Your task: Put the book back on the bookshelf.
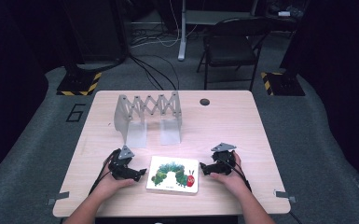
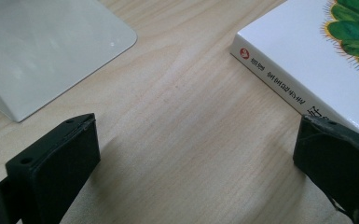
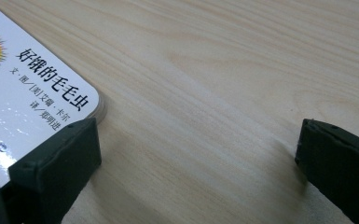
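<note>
At the left, the left gripper [image 1: 140, 173] rests on the pale wood-grain table [image 1: 242, 121], jaws spread wide with bare tabletop between them, just beside the book's spine. The book [image 1: 173, 174], a glossy white hardcover with a green caterpillar and rounded corners, lies flat near the front edge, midway between both tools. Behind it stands a frosted grey accordion rack [image 1: 148, 114], with clear board all around. The right gripper [image 1: 204, 168] sits by the book's other edge, jaws wide, holding nothing
</note>
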Available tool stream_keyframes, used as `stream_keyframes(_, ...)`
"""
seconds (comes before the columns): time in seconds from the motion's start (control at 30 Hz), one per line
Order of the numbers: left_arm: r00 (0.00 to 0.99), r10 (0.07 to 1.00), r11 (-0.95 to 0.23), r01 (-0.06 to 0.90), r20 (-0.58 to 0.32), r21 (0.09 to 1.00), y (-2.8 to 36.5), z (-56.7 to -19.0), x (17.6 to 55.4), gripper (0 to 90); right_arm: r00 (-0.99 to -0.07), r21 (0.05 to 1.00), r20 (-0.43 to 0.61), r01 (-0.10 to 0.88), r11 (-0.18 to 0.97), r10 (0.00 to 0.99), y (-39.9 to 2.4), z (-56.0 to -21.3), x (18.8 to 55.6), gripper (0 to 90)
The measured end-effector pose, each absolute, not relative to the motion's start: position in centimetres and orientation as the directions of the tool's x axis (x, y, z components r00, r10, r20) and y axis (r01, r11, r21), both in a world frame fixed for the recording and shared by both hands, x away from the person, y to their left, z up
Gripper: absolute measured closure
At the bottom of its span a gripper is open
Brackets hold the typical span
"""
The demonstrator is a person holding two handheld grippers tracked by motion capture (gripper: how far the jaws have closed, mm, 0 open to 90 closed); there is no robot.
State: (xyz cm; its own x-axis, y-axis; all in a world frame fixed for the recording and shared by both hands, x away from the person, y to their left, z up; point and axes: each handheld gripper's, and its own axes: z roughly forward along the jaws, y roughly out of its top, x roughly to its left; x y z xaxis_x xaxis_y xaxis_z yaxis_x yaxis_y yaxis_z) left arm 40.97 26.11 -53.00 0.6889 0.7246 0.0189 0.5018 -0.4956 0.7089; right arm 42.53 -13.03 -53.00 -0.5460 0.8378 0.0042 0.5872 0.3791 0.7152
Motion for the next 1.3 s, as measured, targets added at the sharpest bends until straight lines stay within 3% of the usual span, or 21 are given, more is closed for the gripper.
stream_keyframes(0.9,0.656,0.755,-0.474,0.523,0.021,0.709,25.86,-52.99,40.75,0.4,-0.553,0.714,-0.007,0.580,0.392,0.833,-13.11,-53.01,42.66,0.0)
stream_keyframes(1.03,0.636,0.771,-0.448,0.523,0.017,0.725,25.90,-52.99,40.66,3.8,-0.543,0.727,0.008,0.580,0.368,0.840,-12.98,-52.93,42.48,6.7)
stream_keyframes(1.17,0.615,0.789,-0.431,0.537,0.013,0.725,26.17,-52.64,40.44,16.2,-0.540,0.718,0.009,0.589,0.370,0.842,-12.91,-52.53,42.39,17.8)
stream_keyframes(1.3,0.608,0.794,-0.431,0.551,0.011,0.715,25.98,-52.35,40.18,21.9,-0.531,0.702,0.016,0.609,0.368,0.848,-12.63,-52.11,42.26,26.6)
